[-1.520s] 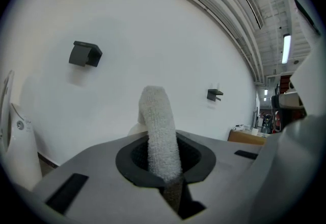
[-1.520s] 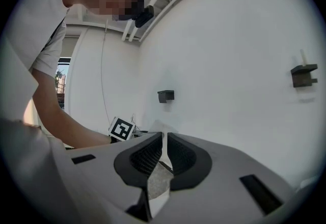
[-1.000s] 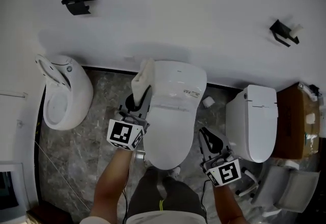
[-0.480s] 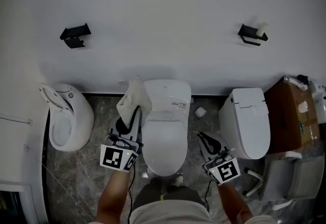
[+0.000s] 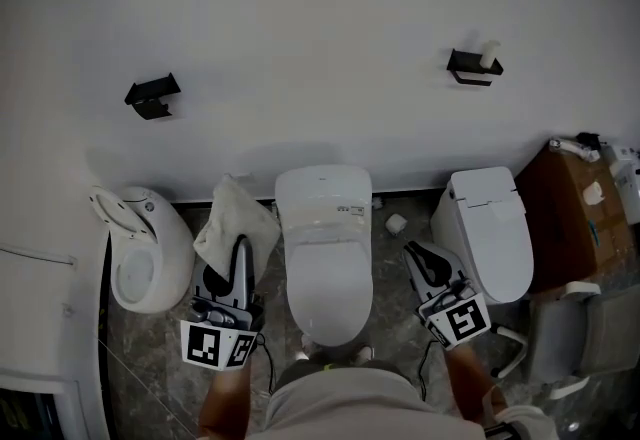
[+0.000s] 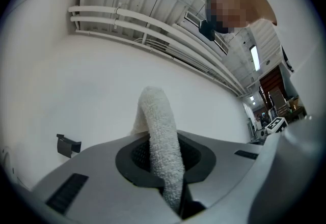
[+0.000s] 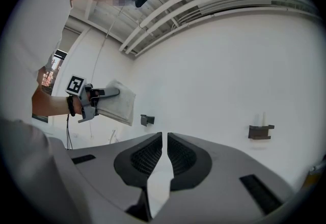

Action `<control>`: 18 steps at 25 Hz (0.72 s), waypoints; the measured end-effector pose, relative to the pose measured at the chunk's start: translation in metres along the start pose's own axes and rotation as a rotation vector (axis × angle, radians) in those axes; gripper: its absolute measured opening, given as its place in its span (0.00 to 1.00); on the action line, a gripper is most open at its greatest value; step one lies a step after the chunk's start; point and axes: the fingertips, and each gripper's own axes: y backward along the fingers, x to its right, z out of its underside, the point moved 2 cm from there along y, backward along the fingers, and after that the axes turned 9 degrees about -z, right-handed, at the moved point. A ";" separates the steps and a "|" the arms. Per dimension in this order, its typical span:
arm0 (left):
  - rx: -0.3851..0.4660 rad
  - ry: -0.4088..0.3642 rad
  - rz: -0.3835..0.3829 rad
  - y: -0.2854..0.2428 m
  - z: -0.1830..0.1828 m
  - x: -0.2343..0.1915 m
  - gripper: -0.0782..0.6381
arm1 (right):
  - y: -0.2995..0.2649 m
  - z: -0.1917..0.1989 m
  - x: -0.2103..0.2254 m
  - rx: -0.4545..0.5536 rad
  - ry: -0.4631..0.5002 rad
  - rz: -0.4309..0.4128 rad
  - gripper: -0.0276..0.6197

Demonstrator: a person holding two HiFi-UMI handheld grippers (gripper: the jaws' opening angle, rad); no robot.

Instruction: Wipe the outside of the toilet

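1. You are holding the left gripper [image 5: 240, 251] just left of the white ceramic toilet with the closed lid [image 5: 325, 248], its jaws pointing toward the white wall [image 5: 320, 18].
2. In the left gripper view, that gripper [image 6: 170, 177] is clamping a white terry cloth [image 6: 159, 126]. The cloth is rising from between the closed jaws and curling over at the top.
3. In the head view, the cloth [image 5: 233, 223] is hanging spread out beside the toilet's left flank. Whether it is touching the porcelain cannot be told.
4. You are holding the right gripper [image 5: 414, 253] over the grey marble floor [image 5: 395, 273], between that toilet and a second white toilet [image 5: 490, 233] to its right.
5. In the right gripper view, the right gripper [image 7: 164, 141] is holding nothing. Its jaws are pressing together, with only a thin sliver of gap between them.
6. That same view is also showing the left gripper [image 7: 109, 93] and its cloth [image 7: 119, 106] raised against the wall.
7. A white open bowl [image 5: 145, 248] is standing at the far left.
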 end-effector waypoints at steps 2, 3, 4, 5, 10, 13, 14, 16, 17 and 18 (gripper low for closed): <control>0.013 -0.009 -0.010 0.013 -0.012 -0.001 0.19 | 0.006 -0.009 0.004 0.020 -0.001 0.020 0.13; 0.017 -0.014 -0.015 0.019 -0.017 -0.001 0.19 | 0.009 -0.013 0.005 0.028 -0.003 0.027 0.13; 0.020 -0.020 -0.018 0.024 -0.020 -0.001 0.19 | 0.011 -0.016 0.006 0.030 -0.004 0.030 0.13; 0.019 -0.027 -0.020 0.031 -0.023 -0.001 0.19 | 0.013 -0.018 0.007 0.030 -0.005 0.034 0.13; -0.010 -0.085 -0.034 0.063 -0.025 -0.003 0.19 | 0.020 -0.034 0.007 0.080 -0.026 0.062 0.13; -0.034 -0.089 -0.064 0.078 -0.023 -0.011 0.19 | 0.016 -0.044 0.002 0.092 -0.005 0.045 0.13; -0.042 -0.087 -0.074 0.083 -0.022 -0.013 0.19 | 0.014 -0.046 0.000 0.091 0.001 0.039 0.13; -0.063 -0.084 -0.094 0.092 -0.019 -0.016 0.19 | 0.012 -0.047 0.000 0.090 -0.002 0.034 0.13; -0.075 -0.079 -0.103 0.096 -0.016 -0.017 0.19 | 0.012 -0.047 0.000 0.091 -0.007 0.037 0.13; -0.086 -0.069 -0.112 0.099 -0.013 -0.019 0.19 | 0.011 -0.046 0.000 0.092 -0.012 0.041 0.13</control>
